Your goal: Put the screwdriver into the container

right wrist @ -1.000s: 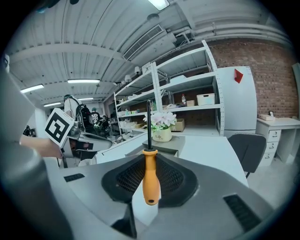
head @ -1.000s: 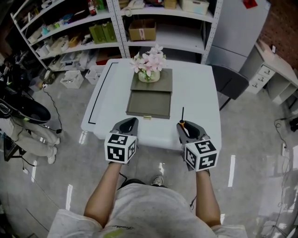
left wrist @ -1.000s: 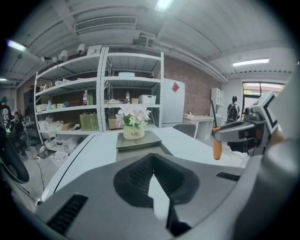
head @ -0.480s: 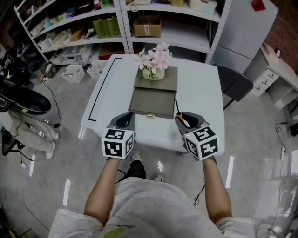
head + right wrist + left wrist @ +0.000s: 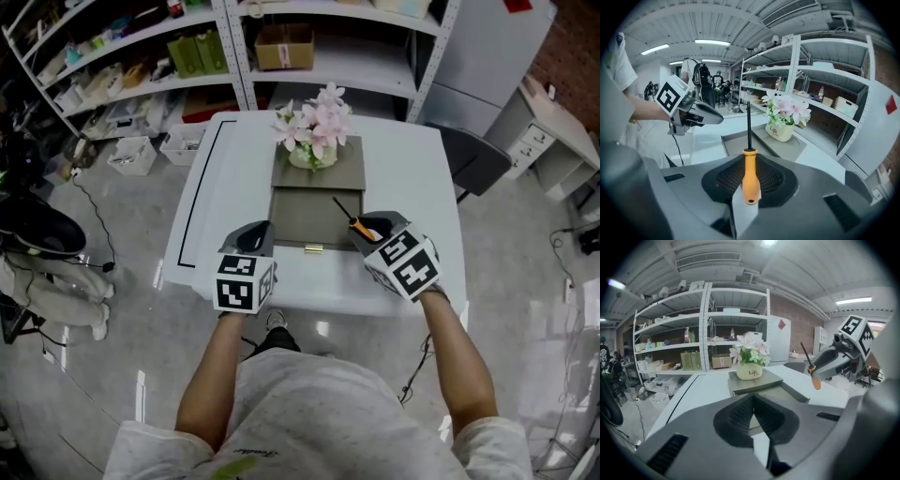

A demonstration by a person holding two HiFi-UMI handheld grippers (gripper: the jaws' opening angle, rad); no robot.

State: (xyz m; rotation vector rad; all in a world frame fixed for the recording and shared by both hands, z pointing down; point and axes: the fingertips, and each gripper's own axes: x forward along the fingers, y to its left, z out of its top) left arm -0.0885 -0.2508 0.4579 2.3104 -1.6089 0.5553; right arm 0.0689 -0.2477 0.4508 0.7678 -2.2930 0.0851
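Orange-handled, black-shafted screwdriver [image 5: 749, 180]: clenched in right gripper [image 5: 368, 232], shaft over grey rectangular container [image 5: 298, 217] on white table [image 5: 412, 187]; left gripper [image 5: 257, 236] closed, empty.

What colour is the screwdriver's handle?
Orange. The screwdriver handle shows best in the right gripper view.

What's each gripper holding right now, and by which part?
The right gripper holds the orange-handled, black-shafted screwdriver by its handle; the left gripper is shut on nothing.
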